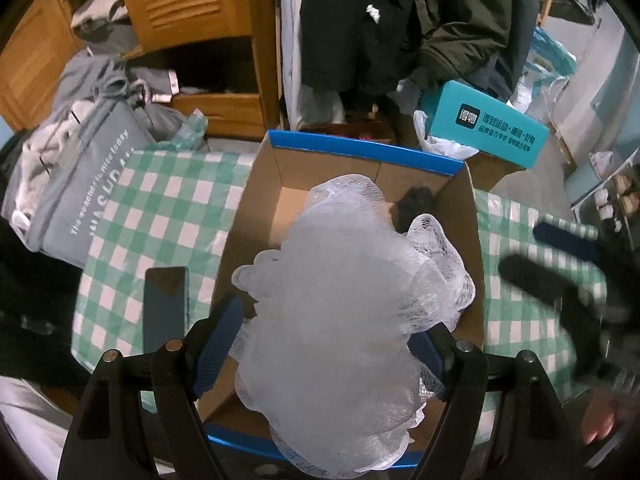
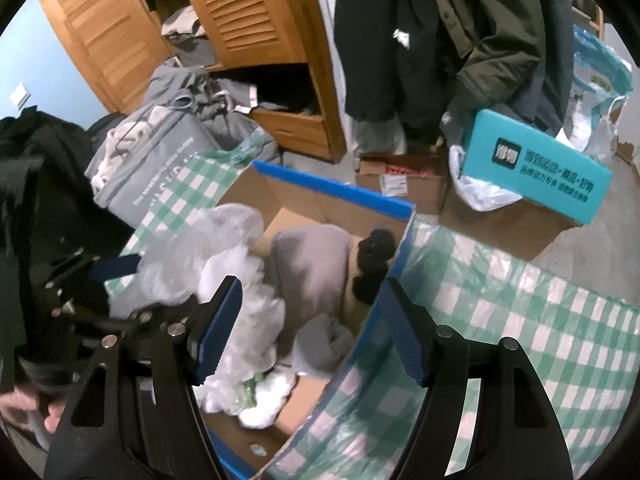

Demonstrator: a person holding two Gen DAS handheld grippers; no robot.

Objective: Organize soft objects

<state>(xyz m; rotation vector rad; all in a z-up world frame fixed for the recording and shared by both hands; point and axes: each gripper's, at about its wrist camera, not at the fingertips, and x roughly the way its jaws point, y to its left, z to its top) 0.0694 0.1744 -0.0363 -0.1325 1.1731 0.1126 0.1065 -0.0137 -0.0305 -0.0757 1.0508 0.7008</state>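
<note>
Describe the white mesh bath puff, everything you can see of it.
The mesh puff is a big, fluffy bunch of white see-through netting, gathered in ruffled folds. It hangs between the blue pads of the left tool, which touch its sides, above the open cardboard box with blue edges. From the right wrist view it looks crumpled and blurred, its lower part reaching down into the box.

box (image 1: 360, 152) open on top; white mesh puff (image 1: 344, 304) fills its near side, far left corner bare, phone (image 1: 166, 304) just left.
</note>
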